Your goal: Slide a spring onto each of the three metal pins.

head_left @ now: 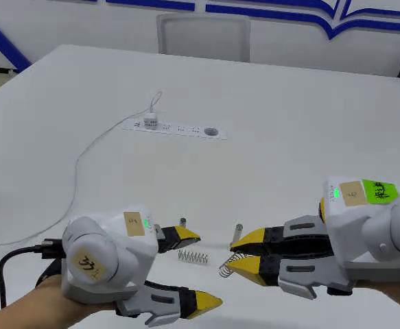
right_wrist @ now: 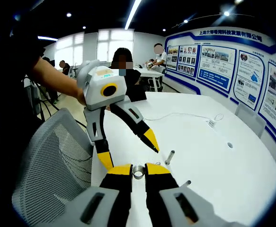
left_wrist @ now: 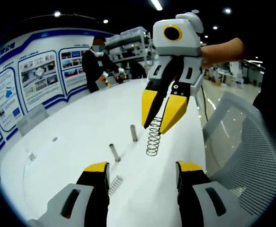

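Most of the writing here is by hand. The white-and-grey left tongs [head_left: 200, 267], yellow at the tips, carry a tan paper sticker [head_left: 134, 223] on top with a scrawled mark I cannot read. A second tan sticker [head_left: 90, 264] on the rounded rear shows what looks like "42". The matching right tongs [head_left: 235, 256] bear a bright green sticker [head_left: 379, 190] with dark handwritten characters, too small to make out. In the right gripper view the blue-and-white wall panels [right_wrist: 220, 61] have a heading line of Chinese characters that is not legible.

The right tongs are pressed nearly together, pinching a small coiled steel spring [right_wrist: 138, 171] by one end between the yellow tips. In the left gripper view that spring hangs down from them over the white bench [head_left: 268, 137], near a short upright metal pin [left_wrist: 134, 133] but apart from it. A second metal pin [left_wrist: 114, 152] stands closer to the left tongs.

The left tongs are spread wide, holding nothing. A loose steel spring [left_wrist: 115, 183] lies flat on the bench just beside one jaw; in the head view it rests between the two pins, on the person's side of them. Further back on the bench lies a white power strip [head_left: 175, 128] with a white plug and cable.
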A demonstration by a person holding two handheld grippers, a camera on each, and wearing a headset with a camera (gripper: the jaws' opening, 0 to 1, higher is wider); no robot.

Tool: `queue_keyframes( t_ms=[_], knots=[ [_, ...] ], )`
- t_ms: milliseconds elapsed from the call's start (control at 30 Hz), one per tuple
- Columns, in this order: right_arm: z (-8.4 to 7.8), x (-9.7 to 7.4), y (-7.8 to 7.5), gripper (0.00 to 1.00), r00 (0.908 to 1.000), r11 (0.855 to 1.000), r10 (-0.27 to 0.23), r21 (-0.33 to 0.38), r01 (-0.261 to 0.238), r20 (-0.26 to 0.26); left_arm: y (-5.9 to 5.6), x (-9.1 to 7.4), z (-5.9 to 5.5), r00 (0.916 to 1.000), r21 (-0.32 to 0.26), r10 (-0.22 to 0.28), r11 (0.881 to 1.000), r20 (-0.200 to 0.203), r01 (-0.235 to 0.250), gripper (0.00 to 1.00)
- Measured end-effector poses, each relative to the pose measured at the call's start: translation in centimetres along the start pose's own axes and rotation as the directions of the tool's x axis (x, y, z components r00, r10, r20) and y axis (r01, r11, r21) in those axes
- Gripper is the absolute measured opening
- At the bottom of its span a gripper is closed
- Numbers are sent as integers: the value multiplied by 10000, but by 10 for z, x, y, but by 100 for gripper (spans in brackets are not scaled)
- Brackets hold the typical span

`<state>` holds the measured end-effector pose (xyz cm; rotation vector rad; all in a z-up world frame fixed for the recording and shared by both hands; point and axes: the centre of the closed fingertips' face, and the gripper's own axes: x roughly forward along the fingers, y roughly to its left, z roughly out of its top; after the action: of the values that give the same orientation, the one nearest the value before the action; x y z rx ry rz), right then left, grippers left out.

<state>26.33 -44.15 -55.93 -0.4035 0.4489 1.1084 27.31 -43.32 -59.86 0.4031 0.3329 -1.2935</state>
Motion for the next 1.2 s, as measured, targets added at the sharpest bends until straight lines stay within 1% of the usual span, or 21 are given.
queue_keyframes(
  t_ms=[67,133,200,267,333,367,400,467,533,600,700,800,833,867,900,1033,1200],
  knots=[
    [-1,1,-3,10,10000,10000,-72,3,72,-37,3,-1,-3,9999,-11,109,9999,-58,-109,63],
    [-1,1,-5,10,9999,9999,-126,34,127,-45,4,-3,-5,9998,-88,158,9998,-75,-159,65],
    [-1,1,-9,10,9998,9998,-199,46,199,-86,7,-5,-6,9996,-146,295,9995,31,-295,70],
    [-3,1,-13,10,9995,9996,-255,94,257,-177,9,-6,-7,9991,-317,417,9986,53,-415,77],
    [-6,1,-16,10,9990,9993,-355,99,357,-263,12,-7,-9,9986,-391,528,9979,42,-526,79],
    [-6,1,-17,10,9989,9993,-360,129,364,-293,13,-8,-10,9984,-469,563,9973,47,-560,80],
    [-8,1,-17,10,9988,9992,-371,141,375,-326,15,-9,-11,9977,-680,662,9955,119,-652,80],
    [-9,0,-18,10,9984,9990,-423,123,428,-374,18,-11,-9,9963,-903,811,9928,271,-784,84],
    [-11,-1,-21,10,9977,9986,-506,138,513,-440,20,-13,-12,9956,-952,922,9914,193,-900,87],
    [-13,-2,-24,10,9970,9978,-613,215,624,-471,24,-16,-16,9945,-939,1042,9902,87,-1029,89],
    [-17,-3,-29,10,9958,9967,-738,303,755,-535,28,-21,-23,9930,-1069,1180,9873,-45,-1178,93],
    [-18,-3,-34,10,9944,9951,-890,371,913,-578,32,-25,-27,9903,-1356,1379,9810,-137,-1385,96],
    [-19,-3,-37,10,9934,9941,-977,422,1003,-594,33,-26,-29,9895,-1537,1439,9775,-139,-1443,98],
    [-20,-2,-39,10,9928,9931,-1034,484,1064,-599,34,-26,-29,9890,-1581,1479,9763,-101,-1476,100],
    [-20,-1,-40,10,9925,9927,-1059,509,1091,-614,36,-27,-31,9880,-1609,1543,9749,-94,-1538,100],
    [-22,0,-45,10,9905,9911,-1175,547,1215,-709,37,-28,-32,9856,-1653,1689,9718,-93,-1681,100],
    [-23,0,-56,10,9865,9879,-1404,538,1451,-840,36,-29,-37,9854,-1695,1695,9708,-178,-1700,100]
  ],
)
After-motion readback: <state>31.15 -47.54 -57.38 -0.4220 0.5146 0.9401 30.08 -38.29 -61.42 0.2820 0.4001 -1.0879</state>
